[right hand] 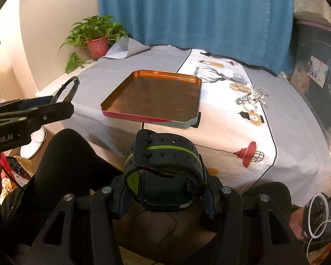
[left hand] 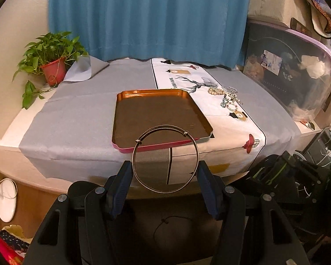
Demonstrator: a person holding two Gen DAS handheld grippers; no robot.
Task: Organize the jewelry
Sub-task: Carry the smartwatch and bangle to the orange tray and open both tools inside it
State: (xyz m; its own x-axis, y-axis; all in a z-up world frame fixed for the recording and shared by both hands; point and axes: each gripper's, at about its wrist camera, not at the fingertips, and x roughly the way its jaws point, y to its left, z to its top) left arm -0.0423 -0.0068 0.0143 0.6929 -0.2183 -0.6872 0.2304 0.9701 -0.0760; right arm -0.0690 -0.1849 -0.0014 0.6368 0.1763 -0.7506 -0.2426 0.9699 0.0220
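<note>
My left gripper (left hand: 165, 172) is shut on a thin silver bangle (left hand: 195, 145), held upright in front of the table's near edge. It also shows at the left of the right wrist view (right hand: 61, 97). My right gripper (right hand: 165, 190) is shut on a black watch with a green stripe (right hand: 165, 156), held in front of the table. A copper tray with a pink and grey rim (left hand: 158, 114) (right hand: 152, 95) sits empty at the table's middle. A pile of bracelets and beads (left hand: 228, 98) (right hand: 251, 98) lies on the white runner, right of the tray.
A potted plant (left hand: 53, 66) (right hand: 97, 42) stands at the table's far left corner. A blue curtain (left hand: 147, 17) hangs behind. A dark storage bin (left hand: 293, 75) stands to the right. A grey cloth (left hand: 81, 114) covers the table. A black cord loop (left hand: 172, 225) lies on the floor below.
</note>
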